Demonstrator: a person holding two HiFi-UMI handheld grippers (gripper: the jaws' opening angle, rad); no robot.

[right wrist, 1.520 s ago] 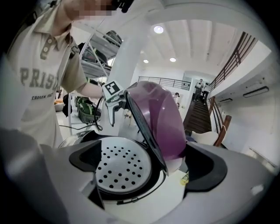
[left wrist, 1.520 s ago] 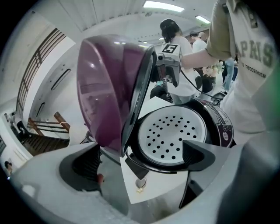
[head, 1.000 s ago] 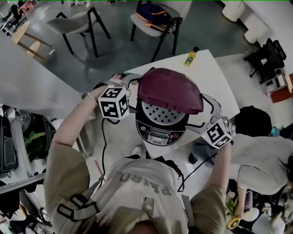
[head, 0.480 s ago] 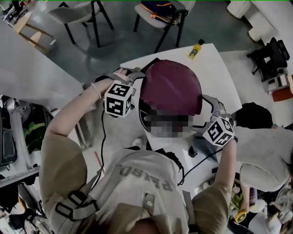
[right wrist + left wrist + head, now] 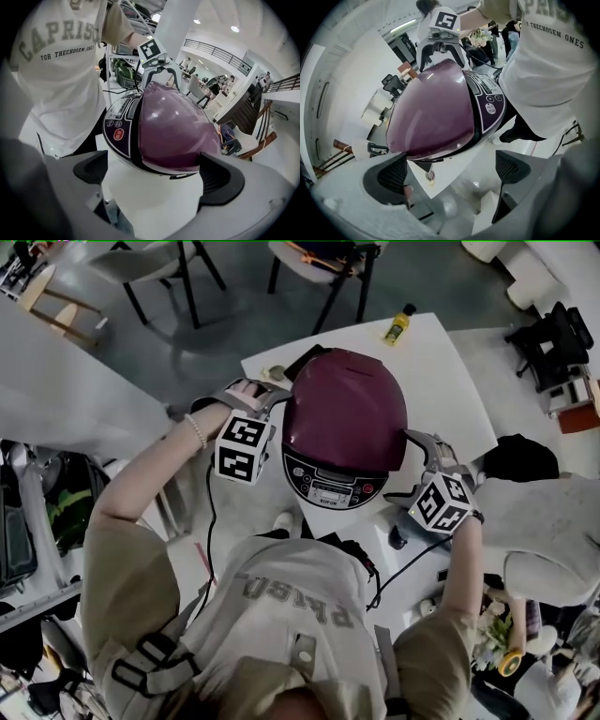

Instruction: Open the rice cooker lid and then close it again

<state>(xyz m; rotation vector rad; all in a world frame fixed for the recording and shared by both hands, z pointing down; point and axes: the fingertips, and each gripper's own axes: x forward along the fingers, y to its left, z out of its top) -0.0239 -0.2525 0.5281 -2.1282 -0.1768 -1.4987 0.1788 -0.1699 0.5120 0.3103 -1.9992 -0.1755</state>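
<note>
White tabletop, seen from above. At left, we find the left claw released, its jaws apart and empty, just beside the rice cooker. At centre, the cooker stands on the tabletop, its maroon lid lying down over the body, with the control panel facing the person. At right, the right claw is likewise released and empty. We judge the lid rigid, hinged, glossy and probably slippery, so it is best taken at its front edge above the panel.

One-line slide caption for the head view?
Maroon lid down on the rice cooker; left gripper and right gripper flank it, both open.
</note>
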